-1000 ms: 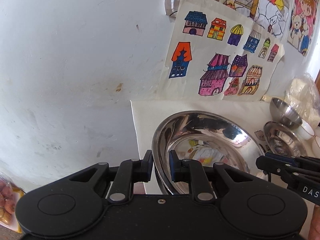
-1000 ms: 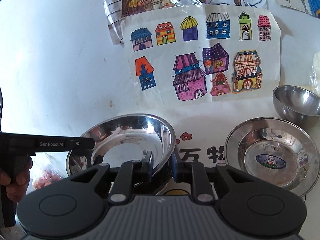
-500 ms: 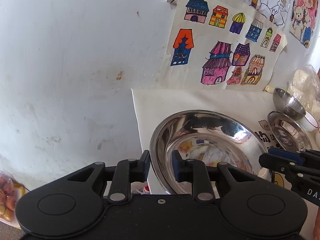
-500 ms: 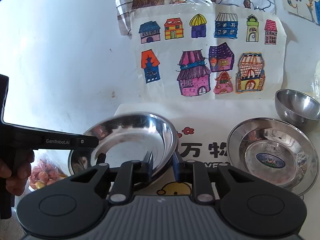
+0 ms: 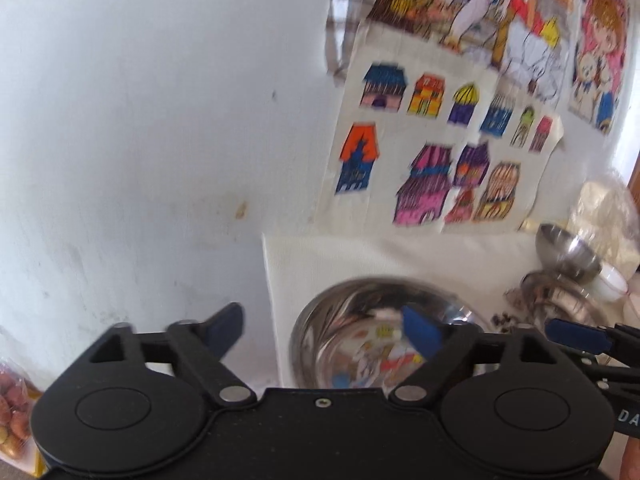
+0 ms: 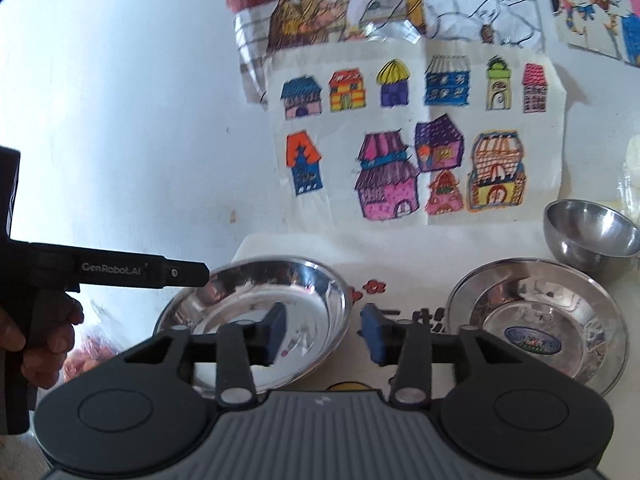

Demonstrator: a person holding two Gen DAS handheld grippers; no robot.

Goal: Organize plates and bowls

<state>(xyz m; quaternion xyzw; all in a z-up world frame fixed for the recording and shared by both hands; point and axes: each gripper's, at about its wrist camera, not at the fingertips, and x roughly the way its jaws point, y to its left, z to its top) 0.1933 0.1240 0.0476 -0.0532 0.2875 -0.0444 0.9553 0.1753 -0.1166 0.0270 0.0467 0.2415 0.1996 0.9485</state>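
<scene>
Both the left gripper (image 5: 322,330) and the right gripper (image 6: 322,334) had fingers spread, holding nothing. The large bowl (image 6: 256,312) rested at the surface's left edge, apart from the plate (image 6: 536,316) and small bowl (image 6: 592,232); stacking appeared outstanding.

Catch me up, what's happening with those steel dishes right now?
Both grippers are open and holding nothing. The left gripper and right gripper sit at the near rim of the big steel bowl, which rests on the white table by the wall. To its right lies a steel plate with a label at its centre, and behind that a small steel bowl. Nothing is stacked yet.
</scene>
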